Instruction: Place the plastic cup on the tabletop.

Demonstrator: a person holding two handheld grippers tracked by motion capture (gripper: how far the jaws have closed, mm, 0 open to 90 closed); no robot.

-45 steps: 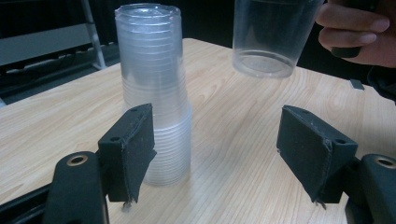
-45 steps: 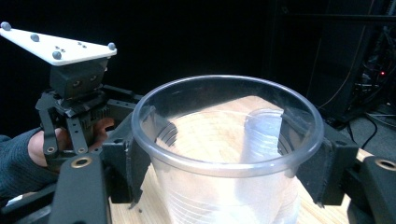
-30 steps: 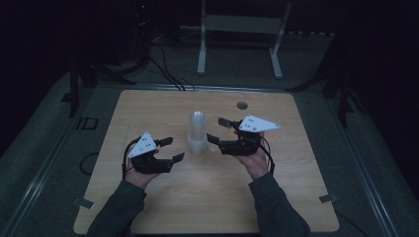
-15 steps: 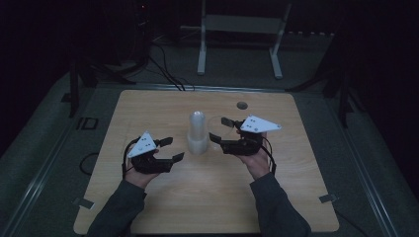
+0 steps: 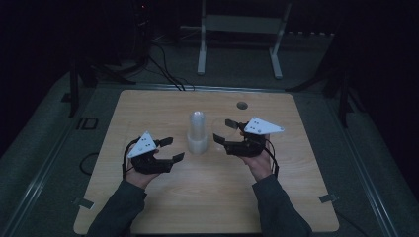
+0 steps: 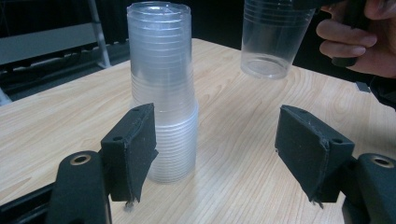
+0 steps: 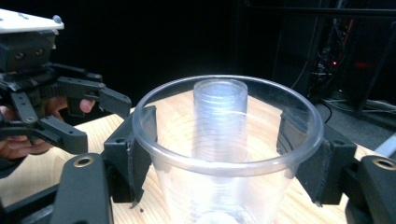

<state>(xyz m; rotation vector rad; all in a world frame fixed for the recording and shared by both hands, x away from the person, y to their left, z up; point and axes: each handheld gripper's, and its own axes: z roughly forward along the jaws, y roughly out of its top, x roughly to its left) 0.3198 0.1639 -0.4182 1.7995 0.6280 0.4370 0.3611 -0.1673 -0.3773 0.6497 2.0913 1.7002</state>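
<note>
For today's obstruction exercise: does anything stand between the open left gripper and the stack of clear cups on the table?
Nothing visible does. The left gripper is open with bare table ahead of it up to the cup stack. The single cup held in the right gripper hangs off to the side.

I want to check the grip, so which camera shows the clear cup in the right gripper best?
The right gripper view: the clear plastic cup sits between both jaws, rim up. The left gripper view shows its lower part, lifted above the table. The high view barely shows it.
</note>
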